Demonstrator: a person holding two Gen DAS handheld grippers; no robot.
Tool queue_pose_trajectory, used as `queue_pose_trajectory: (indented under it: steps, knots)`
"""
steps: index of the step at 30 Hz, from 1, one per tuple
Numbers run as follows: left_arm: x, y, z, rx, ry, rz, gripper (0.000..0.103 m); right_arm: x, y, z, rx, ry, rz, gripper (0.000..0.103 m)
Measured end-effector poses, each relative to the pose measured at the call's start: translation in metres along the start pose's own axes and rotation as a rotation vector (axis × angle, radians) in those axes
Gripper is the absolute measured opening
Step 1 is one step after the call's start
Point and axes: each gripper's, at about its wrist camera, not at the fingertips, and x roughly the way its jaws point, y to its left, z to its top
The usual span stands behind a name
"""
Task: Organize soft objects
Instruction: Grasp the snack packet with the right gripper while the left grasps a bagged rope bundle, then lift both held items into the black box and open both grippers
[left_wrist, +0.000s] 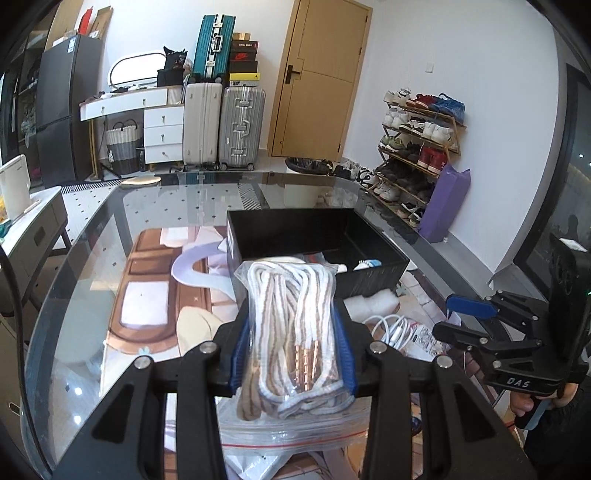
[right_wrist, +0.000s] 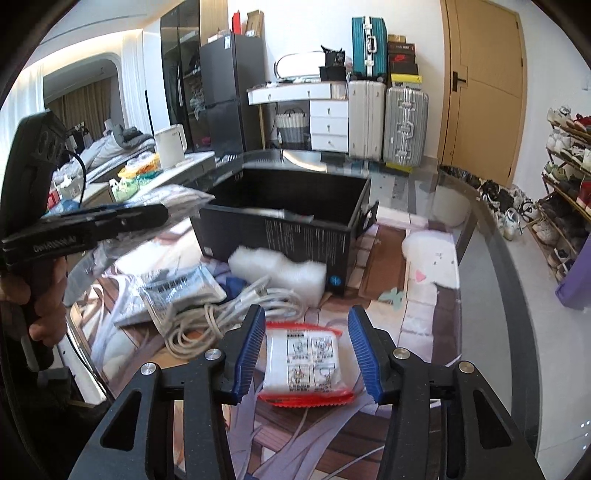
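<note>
In the left wrist view my left gripper (left_wrist: 291, 317) is shut on a clear zip bag of white and brown laces (left_wrist: 291, 317), held above the glass table. An open black box (left_wrist: 369, 275) stands just behind it, with a few pale items inside. In the right wrist view my right gripper (right_wrist: 308, 350) stands open around a white packet with red edges (right_wrist: 304, 363). A gap shows beside the right pad (right_wrist: 364, 354). The left gripper (right_wrist: 159, 214) appears at the left with its blurred bag, near the black box (right_wrist: 277, 232). The right gripper (left_wrist: 456, 317) shows at the right of the left wrist view.
A coil of white cable (right_wrist: 229, 310), a white foam piece (right_wrist: 280, 269) and a barcoded plastic bag (right_wrist: 177, 291) lie before the box on a printed mat. The round glass table edge (right_wrist: 491, 236) curves at right. Suitcases, a door and a shoe rack (left_wrist: 417, 147) stand beyond.
</note>
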Motion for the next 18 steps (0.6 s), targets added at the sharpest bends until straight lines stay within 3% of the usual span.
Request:
queue_pose_trajectory:
  steps: [4, 11, 18]
  knots:
    - [0.003, -0.002, 0.006, -0.001, -0.009, -0.007, 0.039, -0.005, 0.000, 0.010, -0.017, -0.016, -0.007, 0.048]
    - [0.008, -0.004, 0.007, -0.001, -0.005, -0.021, 0.039, 0.025, -0.004, -0.013, -0.032, 0.140, -0.002, 0.050]
    - [0.010, -0.001, 0.008, -0.011, -0.006, -0.019, 0.039, 0.039, -0.004, -0.023, -0.047, 0.173, 0.011, 0.050]
